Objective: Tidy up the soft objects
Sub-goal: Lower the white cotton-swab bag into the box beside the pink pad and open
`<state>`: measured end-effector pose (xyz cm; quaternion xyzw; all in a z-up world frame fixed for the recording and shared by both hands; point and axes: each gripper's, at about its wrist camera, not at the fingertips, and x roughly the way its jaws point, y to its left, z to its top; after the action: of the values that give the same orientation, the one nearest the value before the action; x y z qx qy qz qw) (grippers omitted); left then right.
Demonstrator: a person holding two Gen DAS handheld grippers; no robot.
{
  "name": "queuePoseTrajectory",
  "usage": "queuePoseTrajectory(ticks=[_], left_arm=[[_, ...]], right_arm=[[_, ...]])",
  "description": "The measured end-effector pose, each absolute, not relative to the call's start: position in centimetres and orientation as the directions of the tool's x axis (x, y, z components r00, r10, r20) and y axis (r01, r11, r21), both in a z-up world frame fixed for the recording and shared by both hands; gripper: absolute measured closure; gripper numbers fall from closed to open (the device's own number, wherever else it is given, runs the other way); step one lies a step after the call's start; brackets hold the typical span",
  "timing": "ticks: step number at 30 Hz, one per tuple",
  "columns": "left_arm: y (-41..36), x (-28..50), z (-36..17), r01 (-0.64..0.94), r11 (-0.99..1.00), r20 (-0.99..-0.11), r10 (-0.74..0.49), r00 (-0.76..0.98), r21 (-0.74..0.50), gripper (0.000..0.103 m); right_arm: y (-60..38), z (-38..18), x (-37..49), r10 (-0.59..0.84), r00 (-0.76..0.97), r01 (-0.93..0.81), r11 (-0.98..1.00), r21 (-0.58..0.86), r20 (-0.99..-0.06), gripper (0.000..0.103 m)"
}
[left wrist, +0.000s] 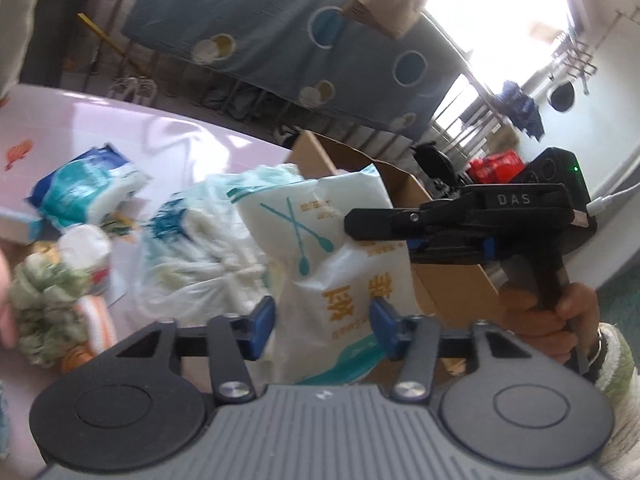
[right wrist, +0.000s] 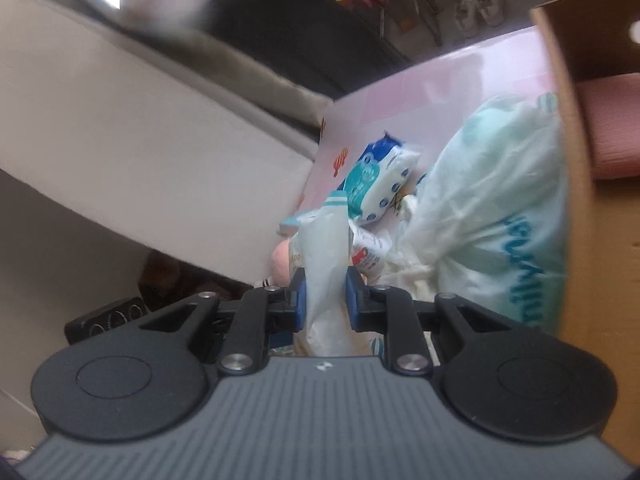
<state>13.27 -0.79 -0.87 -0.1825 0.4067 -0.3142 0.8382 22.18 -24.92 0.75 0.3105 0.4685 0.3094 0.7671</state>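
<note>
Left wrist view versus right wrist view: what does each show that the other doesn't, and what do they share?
Only the left wrist view shows the right gripper from outside, the hand on its handle, the open left gripper, a green scrunchie and a blue circle-patterned cloth.

Only the right wrist view shows the right gripper's pads clamped on the bag's plastic, and a pink roll inside the box.

Both show the cotton swab bag, the blue wipes pack, the large tied plastic bag, the cardboard box and the pink table.

Probably a lived-in home: slippers on the floor, laundry on a rack, pink tabletop.
</note>
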Motion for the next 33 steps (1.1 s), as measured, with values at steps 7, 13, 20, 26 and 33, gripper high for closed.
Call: queuePoseTrajectory(ticks=[7,13,20,26,33], left_arm=[[-7.8,16.7,1.7,0.477,0.7,-0.568,-0.713,0.412,-0.532,0.064],[-17.2,22.6,3.1,0.574,0.678,-0.64,-0.701,0.315,-0.459,0.063],[-27.0,29.9,-0.4,0.576,0.715,-0.772,-0.599,0.212,-0.397,0.063],[-29.5,33.3,-3.4,0.516,0.798,-0.845,-0.481,0.236,-0.31,0.063],[-28.1,33.3,-2.8,0.495,0.808,-0.84,-0.482,0.247,-0.318,0.062]], right_arm=[[-33.3,2.6,21.2,0.719,0.515,-0.138,0.607,0.783,-0.467,0.085],[-41.1,3.0,23.4,0.627,0.62,-0.061,0.638,0.768,-0.472,0.085],[-48.1,-1.1,29.8,0.56,0.603,0.074,0.67,0.738,-0.569,0.085],[-49.5,-6.1,35.3,0.492,0.567,0.118,0.746,0.656,-0.661,0.083],[-47.6,-9.2,38.2,0.339,0.512,0.124,0.88,0.459,-0.789,0.073]])
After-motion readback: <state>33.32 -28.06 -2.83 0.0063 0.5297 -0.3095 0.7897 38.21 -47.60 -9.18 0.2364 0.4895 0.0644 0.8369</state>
